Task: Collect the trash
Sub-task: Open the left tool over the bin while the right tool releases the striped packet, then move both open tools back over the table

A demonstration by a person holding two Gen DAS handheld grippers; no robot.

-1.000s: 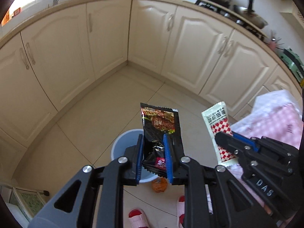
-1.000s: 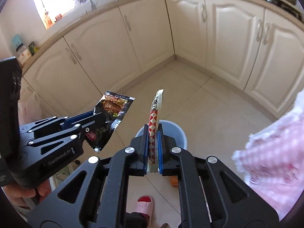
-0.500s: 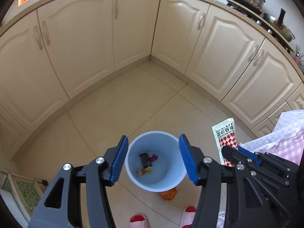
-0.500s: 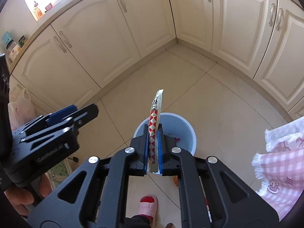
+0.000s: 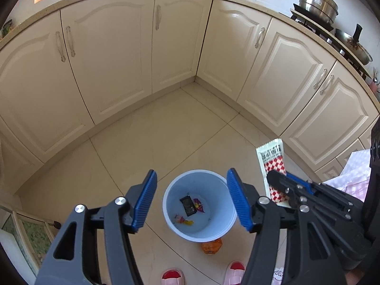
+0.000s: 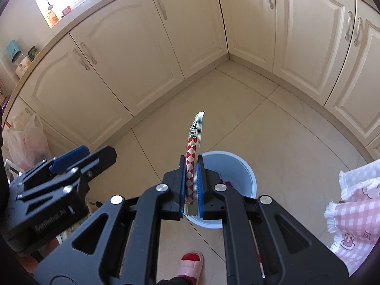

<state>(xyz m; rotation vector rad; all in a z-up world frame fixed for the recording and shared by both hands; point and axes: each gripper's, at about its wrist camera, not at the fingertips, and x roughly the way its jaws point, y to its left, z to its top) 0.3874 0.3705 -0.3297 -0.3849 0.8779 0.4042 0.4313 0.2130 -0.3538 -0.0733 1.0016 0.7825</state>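
- Left gripper (image 5: pixel 191 199): I see its blue-padded jaws standing wide apart with nothing between them; they have just been opening. It hangs above the bin, tilted downward.
- Bin (image 5: pixel 171 220): a pale blue round bucket on the tiled floor (image 5: pixel 147 147), framed between my left jaws. A black wrapper (image 5: pixel 188 205) lies on its bottom among a few small coloured scraps.
- Right gripper (image 6: pixel 191 185): I see its jaws clamped on a red-and-white checked sachet (image 6: pixel 194 147), which stands edge-on and upright, its white top pointing away from the camera. In the left wrist view the same sachet (image 5: pixel 273 166) shows its flat face, to the right of the bin and beside the left gripper.
- Orange wrapper (image 5: pixel 212 247): it lies on the floor touching the near side of the bin, outside it.
- Slippers (image 5: pixel 172 276): pink with red toes, at the lower edge, near the bin.
- Surroundings: cream cabinets (image 5: pixel 114 54) meet at a corner beyond the bin; a pink checked cloth (image 6: pixel 353 213) hangs at the right edge.
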